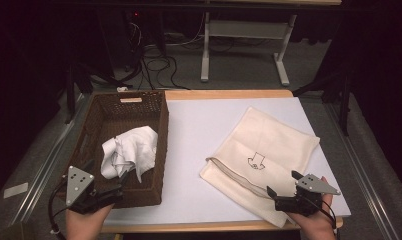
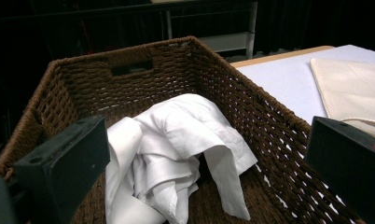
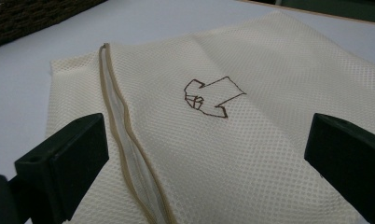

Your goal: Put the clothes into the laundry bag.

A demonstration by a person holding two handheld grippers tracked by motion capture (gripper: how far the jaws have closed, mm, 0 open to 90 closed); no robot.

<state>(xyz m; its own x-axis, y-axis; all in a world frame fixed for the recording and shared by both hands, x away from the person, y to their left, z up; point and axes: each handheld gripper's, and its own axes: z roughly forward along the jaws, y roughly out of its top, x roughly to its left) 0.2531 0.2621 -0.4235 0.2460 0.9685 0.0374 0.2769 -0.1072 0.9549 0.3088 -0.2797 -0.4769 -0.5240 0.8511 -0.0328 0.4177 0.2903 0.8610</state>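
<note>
From the high view, the left gripper (image 1: 123,179) sat at the table's (image 1: 199,130) near left corner, jaws spread wide and poking over the near wall of the brown wicker basket (image 1: 161,145). A crumpled white cloth (image 1: 131,150) lay inside that basket, bunched against its right wall. Over on the right, the right gripper (image 1: 281,182) hovered at the near edge, jaws parted too, holding nothing, right above the near corner of the cream mesh bag (image 1: 274,145) that lay flat on the table's right half, well apart from the basket.

In the left gripper view, both black jaws stood far apart, released, with the white cloth (image 2: 176,149) heaped between them down in the basket (image 2: 265,126). A handle slot (image 2: 132,67) cut through the far wall. The mesh bag (image 2: 349,88) showed beyond, on the table (image 2: 283,81).

In the right gripper view, the jaws again gaped wide and empty over the mesh bag (image 3: 251,154). Its tan zipper (image 3: 125,140) ran along the bag's left side, and a drawn arrow mark (image 3: 211,98) sat near the middle of the fabric.
</note>
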